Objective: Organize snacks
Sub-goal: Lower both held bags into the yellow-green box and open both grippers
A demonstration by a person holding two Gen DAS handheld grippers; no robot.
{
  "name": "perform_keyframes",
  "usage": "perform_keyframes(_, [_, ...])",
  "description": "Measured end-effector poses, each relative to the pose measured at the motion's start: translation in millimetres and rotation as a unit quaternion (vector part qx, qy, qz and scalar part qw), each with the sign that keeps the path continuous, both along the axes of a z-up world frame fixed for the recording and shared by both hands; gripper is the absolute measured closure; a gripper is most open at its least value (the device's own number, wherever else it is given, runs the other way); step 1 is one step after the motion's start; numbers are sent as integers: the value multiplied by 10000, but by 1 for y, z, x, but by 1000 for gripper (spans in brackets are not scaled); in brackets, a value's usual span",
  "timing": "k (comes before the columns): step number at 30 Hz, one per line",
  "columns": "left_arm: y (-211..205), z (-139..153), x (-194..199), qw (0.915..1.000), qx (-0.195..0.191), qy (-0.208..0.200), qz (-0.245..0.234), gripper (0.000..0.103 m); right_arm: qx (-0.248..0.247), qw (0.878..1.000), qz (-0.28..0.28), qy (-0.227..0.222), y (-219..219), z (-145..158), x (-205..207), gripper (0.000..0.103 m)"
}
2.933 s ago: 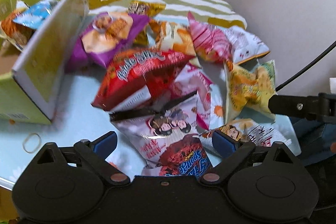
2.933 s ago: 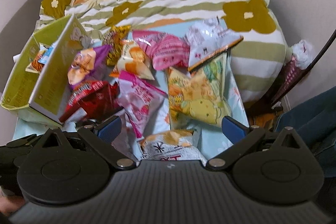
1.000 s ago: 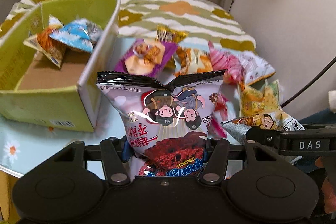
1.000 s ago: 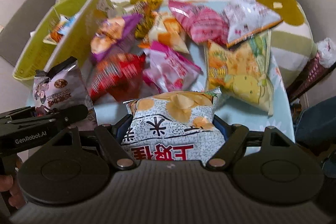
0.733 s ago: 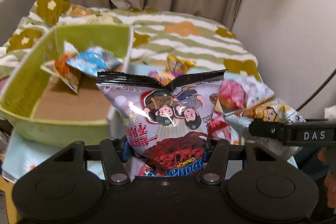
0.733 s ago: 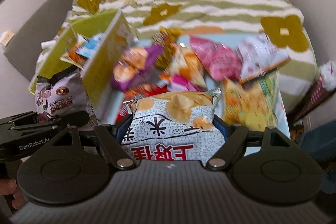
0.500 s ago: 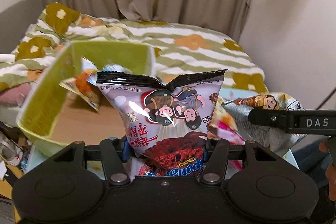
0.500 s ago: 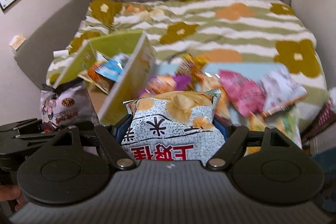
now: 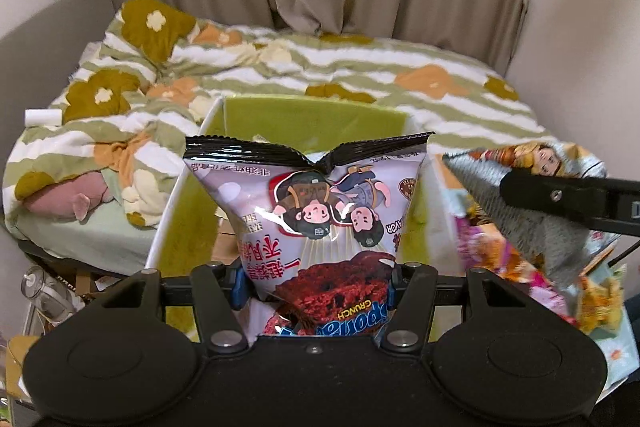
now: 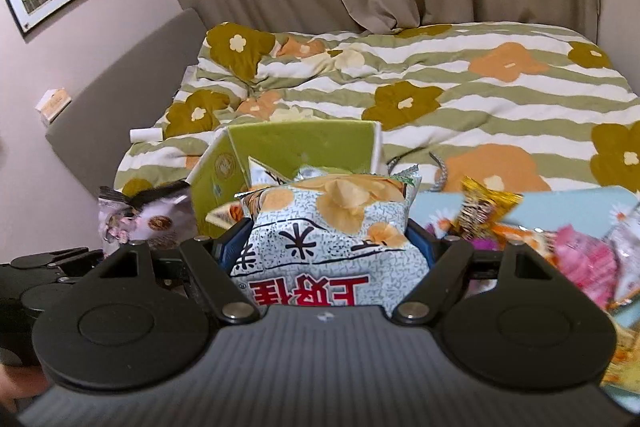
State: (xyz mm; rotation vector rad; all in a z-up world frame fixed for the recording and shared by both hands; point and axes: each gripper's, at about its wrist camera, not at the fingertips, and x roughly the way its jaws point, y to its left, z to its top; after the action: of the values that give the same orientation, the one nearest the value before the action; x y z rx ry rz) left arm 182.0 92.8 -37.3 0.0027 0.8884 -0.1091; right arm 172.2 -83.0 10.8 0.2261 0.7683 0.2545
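Your left gripper (image 9: 316,285) is pinched on the lavender brownie-crunch bag (image 9: 316,211), which stands upright in the centre of the left-wrist frame with its black crimped top uppermost and its print upside down. Your right gripper (image 10: 324,249) is clamped the same way on the grey-white chip bag (image 10: 332,227), low centre in the right-wrist frame, puffy and also inverted.

Beyond both bags sits the green cardboard box (image 9: 312,119), open-topped, in the middle of each frame; a few packets (image 10: 264,167) already poke up inside it. The brownie bag looks roughly over the box's near wall, though whether it is fully above the opening you cannot tell.

You appear to be partway through: two bags are in hand, not yet dropped. Several loose snacks (image 10: 576,259) lie at the right edge on the pale-blue table (image 10: 540,203), among them a pink bag and a gold-wrapped one (image 10: 480,207), still waiting to be boxed.
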Motion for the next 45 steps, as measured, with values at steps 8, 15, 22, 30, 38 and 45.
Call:
perform_keyframes(8, [24, -48, 49, 9967, 242, 664, -406, 41, -204, 9990, -247, 315, 40, -28, 41, 10])
perform_keyframes(15, [29, -72, 57, 9936, 254, 912, -623, 4, -324, 9969, -402, 601, 50, -50, 56, 10])
perform_keyframes(22, [41, -53, 44, 9967, 125, 704, -382, 4, -275, 9978, -224, 557, 57, -45, 58, 10])
perform_keyframes(30, [54, -32, 27, 9991, 133, 395, 18, 4, -190, 9988, 94, 448, 72, -42, 62, 8])
perform_keyframes(38, [57, -37, 23, 9987, 124, 435, 222, 4, -129, 9965, 244, 788, 80, -68, 76, 0])
perform_keyframes(45, [60, -40, 16, 9985, 55, 462, 281, 4, -311, 9971, 163, 677, 73, -74, 65, 0])
